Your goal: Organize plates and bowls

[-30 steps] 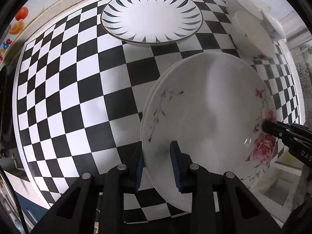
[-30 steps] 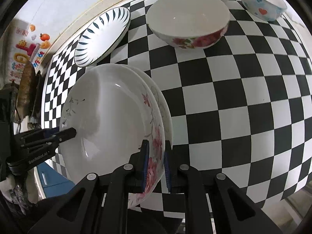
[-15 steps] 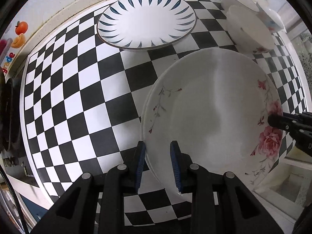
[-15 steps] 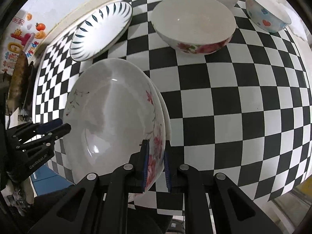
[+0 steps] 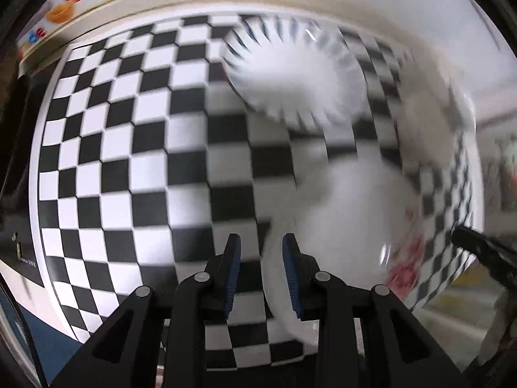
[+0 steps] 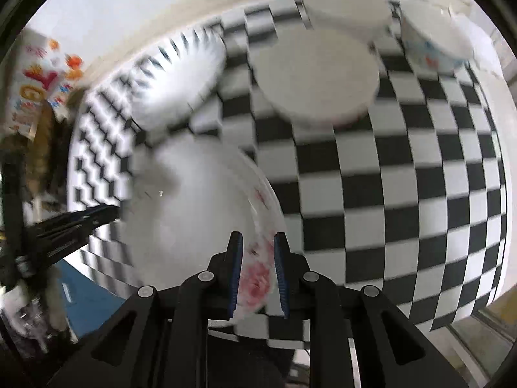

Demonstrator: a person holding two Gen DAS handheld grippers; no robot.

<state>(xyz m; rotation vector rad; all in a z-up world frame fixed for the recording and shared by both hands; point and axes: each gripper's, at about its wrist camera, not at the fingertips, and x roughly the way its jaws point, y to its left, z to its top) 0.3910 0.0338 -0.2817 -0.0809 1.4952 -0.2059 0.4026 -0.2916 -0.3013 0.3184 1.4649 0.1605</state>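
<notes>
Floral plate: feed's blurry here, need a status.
Right gripper opening, floral plate rim between its jaws. Left gripper straddles opposite rim. Blue-rimmed plate and bowls lie beyond.

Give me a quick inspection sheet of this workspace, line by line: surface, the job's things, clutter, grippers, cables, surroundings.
Surface: checkered cloth, black and white, covers the counter.
Job's things: floral plate; blue-rimmed plate behind it; floral bowl, plus two more bowls behind, blurred.
Clutter: nothing seen.
Grippers: left hand-held gripper has the floral plate's rim between its fingers, contact unclear; right hand-held gripper is opening, the opposite rim between its fingers, gaps showing.
Cables: nothing seen.
Surroundings: white wall with colourful stickers; both views motion-blurred.
</notes>
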